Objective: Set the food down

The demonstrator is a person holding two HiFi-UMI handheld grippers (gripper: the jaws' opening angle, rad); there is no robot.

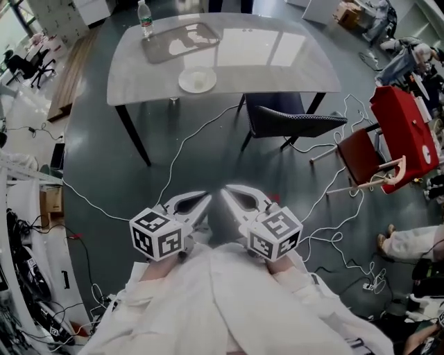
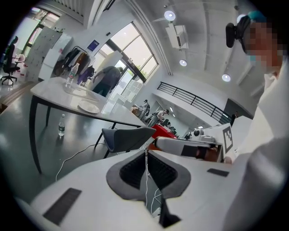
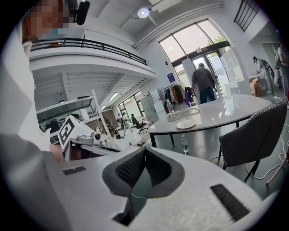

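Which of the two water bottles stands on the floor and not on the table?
The lower bottle: it stands upright on the floor under the table. The other bottle stands on the table, next to the tray.

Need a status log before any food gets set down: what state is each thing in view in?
Left gripper: shut, empty.
Right gripper: shut, empty.
White round plate: flat on the grey table, apparently empty.
Clear plastic water bottle: upright on the table, capped.
Clear rectangular tray: flat on the table, apparently empty.
Dark grey upholstered chair: upright, unoccupied, at the table's edge.
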